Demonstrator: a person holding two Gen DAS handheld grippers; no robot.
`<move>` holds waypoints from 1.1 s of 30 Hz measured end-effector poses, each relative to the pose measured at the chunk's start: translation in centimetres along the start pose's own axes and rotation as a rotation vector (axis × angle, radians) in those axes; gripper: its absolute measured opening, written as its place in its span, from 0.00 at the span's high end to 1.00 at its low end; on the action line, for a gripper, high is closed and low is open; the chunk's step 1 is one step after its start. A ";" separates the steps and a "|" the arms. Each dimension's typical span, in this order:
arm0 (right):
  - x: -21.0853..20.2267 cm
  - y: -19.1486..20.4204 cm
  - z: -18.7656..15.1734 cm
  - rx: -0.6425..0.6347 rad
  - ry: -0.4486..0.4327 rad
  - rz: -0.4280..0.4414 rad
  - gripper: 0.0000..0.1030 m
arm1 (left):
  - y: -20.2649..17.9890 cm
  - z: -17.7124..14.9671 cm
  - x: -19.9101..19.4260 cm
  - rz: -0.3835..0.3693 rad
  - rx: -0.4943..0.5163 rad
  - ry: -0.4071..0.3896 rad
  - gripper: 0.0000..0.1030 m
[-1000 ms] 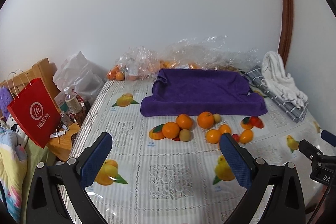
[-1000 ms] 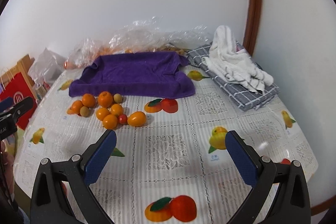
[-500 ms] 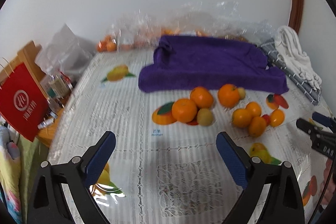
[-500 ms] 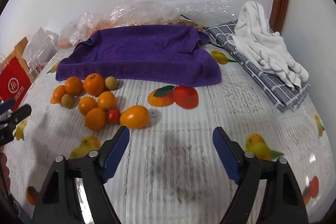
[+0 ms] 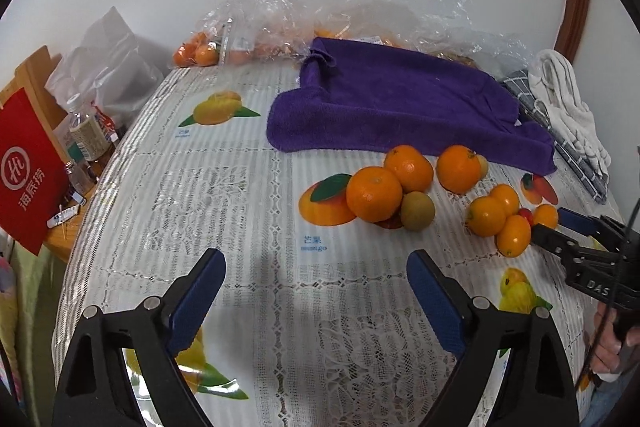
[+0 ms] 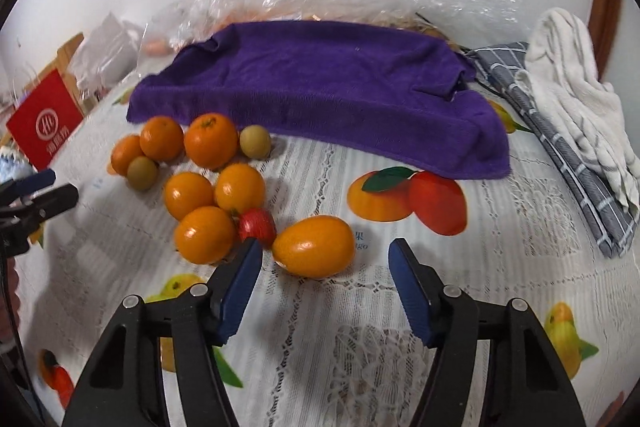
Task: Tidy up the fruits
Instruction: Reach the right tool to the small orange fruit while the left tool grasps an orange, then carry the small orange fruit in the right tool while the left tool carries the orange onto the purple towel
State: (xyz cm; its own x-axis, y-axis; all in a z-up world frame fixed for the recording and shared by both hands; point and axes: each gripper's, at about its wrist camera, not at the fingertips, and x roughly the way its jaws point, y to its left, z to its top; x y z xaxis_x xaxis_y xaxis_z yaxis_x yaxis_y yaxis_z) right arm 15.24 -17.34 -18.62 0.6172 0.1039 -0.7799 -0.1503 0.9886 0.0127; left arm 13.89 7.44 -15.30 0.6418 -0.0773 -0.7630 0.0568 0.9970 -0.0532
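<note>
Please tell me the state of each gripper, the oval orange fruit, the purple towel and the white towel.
left gripper: open, empty.
right gripper: open, empty, near the oval fruit.
oval orange fruit: lying loose on the table.
purple towel: spread out, rumpled.
white towel: crumpled on a grey checked cloth.

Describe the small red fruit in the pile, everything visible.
The small red fruit is round, glossy and finely streaked, the smallest in the pile. It rests on the tablecloth, wedged among three orange fruits, apparently touching them. The right gripper, jaws open, has its left pad just before it.
</note>
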 end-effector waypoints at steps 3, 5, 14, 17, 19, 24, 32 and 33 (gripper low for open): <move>0.7 -0.3 -0.3 -0.009 0.007 0.018 0.47 | -0.2 0.3 0.3 -0.016 -0.006 0.008 0.10; 0.6 -0.4 -0.4 -0.011 -0.009 0.034 0.54 | -0.5 0.5 0.5 -0.042 -0.008 0.009 0.11; -0.4 -1.7 -1.2 0.007 -0.025 0.017 0.58 | -1.6 2.2 2.2 -0.082 -0.044 0.013 0.33; -0.6 -2.5 -1.6 0.012 -0.029 -0.007 0.58 | -1.9 3.0 2.8 -0.079 -0.050 0.008 0.41; -0.5 -3.0 -1.6 0.037 -0.025 0.002 0.58 | -1.9 3.3 3.3 -0.082 -0.056 0.011 0.45; -0.9 -3.5 -1.9 0.052 -0.031 -0.008 0.58 | -1.1 3.3 4.6 -0.146 -0.119 0.030 0.59; -0.9 -3.7 -2.2 0.067 -0.026 -0.021 0.58 | -0.4 3.2 3.7 -0.173 -0.112 0.013 0.66; -0.8 -3.8 -2.2 0.069 -0.024 -0.022 0.58 | -0.5 3.2 3.9 -0.184 -0.110 0.023 0.66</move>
State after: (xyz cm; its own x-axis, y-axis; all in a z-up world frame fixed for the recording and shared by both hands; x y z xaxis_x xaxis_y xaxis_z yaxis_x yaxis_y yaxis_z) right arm 13.56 -21.40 -19.41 0.6384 0.0835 -0.7651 -0.0832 0.9958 0.0393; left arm 18.81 6.61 -16.16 0.6104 -0.2594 -0.7484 0.0872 0.9611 -0.2620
